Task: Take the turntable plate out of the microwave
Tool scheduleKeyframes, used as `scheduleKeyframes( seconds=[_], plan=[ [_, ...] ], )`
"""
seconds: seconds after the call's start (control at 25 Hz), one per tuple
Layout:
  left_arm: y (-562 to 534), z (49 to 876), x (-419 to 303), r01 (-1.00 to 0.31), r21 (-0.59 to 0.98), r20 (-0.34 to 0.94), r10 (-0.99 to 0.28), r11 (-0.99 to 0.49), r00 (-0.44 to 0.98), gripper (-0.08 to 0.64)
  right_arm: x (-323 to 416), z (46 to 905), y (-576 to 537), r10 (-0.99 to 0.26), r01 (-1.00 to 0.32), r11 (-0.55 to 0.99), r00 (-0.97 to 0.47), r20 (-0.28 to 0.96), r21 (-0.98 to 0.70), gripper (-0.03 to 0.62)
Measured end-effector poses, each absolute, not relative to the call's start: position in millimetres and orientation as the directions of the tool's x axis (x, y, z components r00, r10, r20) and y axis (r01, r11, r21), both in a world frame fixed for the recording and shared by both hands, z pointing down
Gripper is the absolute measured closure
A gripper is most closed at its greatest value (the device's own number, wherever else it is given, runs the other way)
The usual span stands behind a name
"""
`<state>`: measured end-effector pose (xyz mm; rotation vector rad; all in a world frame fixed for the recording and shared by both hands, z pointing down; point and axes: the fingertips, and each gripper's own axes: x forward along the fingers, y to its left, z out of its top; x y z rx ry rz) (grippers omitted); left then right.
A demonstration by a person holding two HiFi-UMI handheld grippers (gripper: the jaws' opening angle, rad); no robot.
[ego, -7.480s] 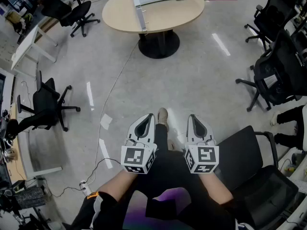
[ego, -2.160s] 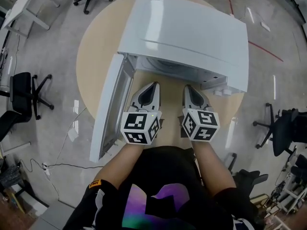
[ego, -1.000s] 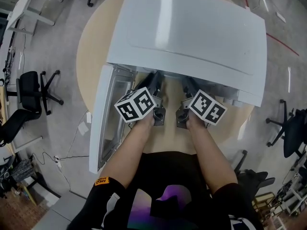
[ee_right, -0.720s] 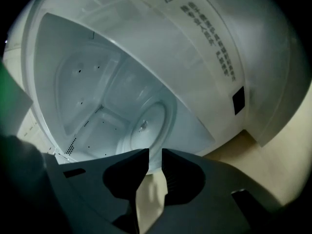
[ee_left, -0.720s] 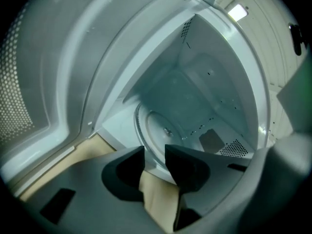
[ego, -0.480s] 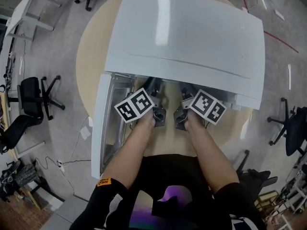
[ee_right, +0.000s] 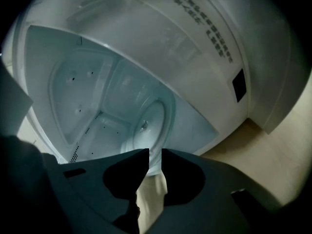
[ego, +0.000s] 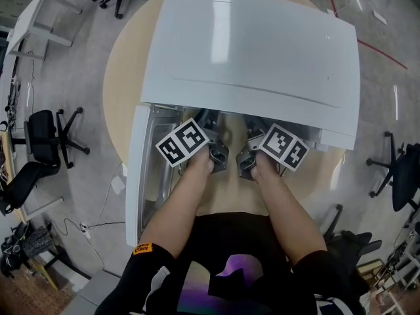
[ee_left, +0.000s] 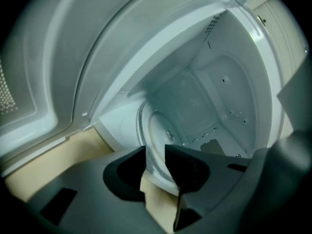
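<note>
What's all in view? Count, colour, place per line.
microwave: 1, white, on the table, door open to the left
turntable plate: 1, clear glass, inside the microwave
table: 1, beige, round, under the microwave
office chairs: several, black, on the floor around
desk: 1, white, upper left
forearms: 2, bare, reaching in
left tongs: jaws apart around plate rim
right tongs: narrow gap at plate rim, grip unclear
</note>
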<state>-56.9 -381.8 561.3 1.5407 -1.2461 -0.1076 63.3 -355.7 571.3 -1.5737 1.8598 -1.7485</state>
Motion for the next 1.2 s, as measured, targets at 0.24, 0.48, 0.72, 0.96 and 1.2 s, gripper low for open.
scheduleKeyframes(
  seconds=[0.24, 0.48, 0.72, 0.96, 1.2],
  plan=[
    [-382, 564, -59, -0.584, 0.791, 0.503, -0.737, 0.183, 0.451, 0.403, 64, 572, -354, -0.739, -0.554, -0.219, -0.443, 0.507, -0.803, 0.525],
    [-382, 563, -61, -0.562, 0.802, 0.499, -0.747, 0.205, 0.440, 0.428, 63, 572, -355, -0.744, -0.547, -0.213, -0.446, 0.497, -0.810, 0.525],
    [-384, 558, -64, -0.545, 0.812, 0.486, -0.760, 0.210, 0.431, 0.428, 60, 572, -354, -0.743, -0.523, -0.213, -0.462, 0.485, -0.825, 0.525],
    [-395, 529, -47, -0.522, 0.847, 0.391, -0.784, 0.101, 0.483, 0.508, 57, 571, -357, -0.752, -0.466, -0.237, -0.468, 0.465, -0.853, 0.525],
    [-405, 501, -29, -0.516, 0.856, 0.343, -0.781, 0.032, 0.521, 0.508, 59, 572, -359, -0.767, -0.395, -0.271, -0.462, 0.445, -0.878, 0.525]
  ],
)
